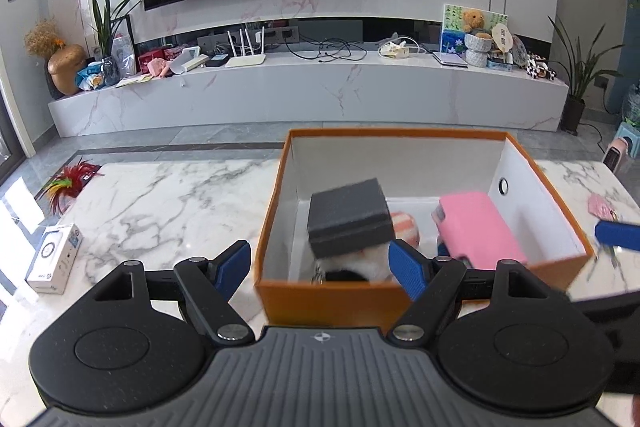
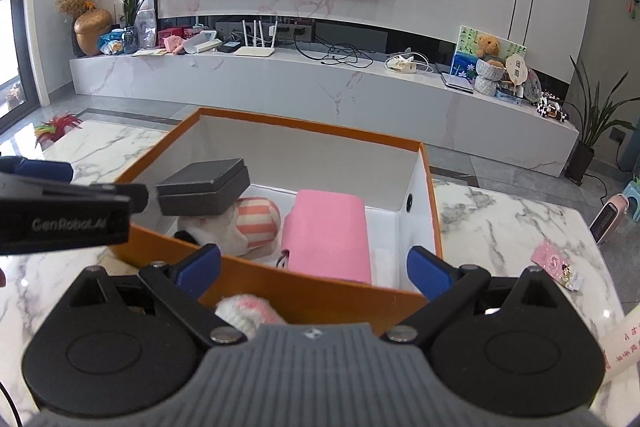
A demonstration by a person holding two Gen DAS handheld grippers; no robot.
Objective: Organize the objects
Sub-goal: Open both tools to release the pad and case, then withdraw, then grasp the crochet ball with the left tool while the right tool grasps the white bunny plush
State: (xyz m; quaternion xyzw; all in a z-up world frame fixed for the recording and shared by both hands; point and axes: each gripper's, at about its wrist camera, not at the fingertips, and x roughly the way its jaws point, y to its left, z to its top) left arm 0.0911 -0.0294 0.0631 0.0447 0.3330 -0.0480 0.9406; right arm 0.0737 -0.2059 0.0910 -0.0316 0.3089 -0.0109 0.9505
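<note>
1. Both grippers, left gripper [image 1: 322, 267] and right gripper [image 2: 314, 269], stand spread and empty at frame bottom.
2. Orange box [image 1: 332, 297] at centre holds grey box [image 1: 348, 217] and pink case [image 1: 478, 227].

Daylight streaming in from left, glaring on marble table [image 1: 160, 195]; fisheye bending edges; grey box [image 1: 349, 217] blurring slightly.

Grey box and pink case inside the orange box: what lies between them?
A striped pink-and-white plush lies between the grey box, which rests partly on it, and the pink case. The right wrist view shows it best.
</note>
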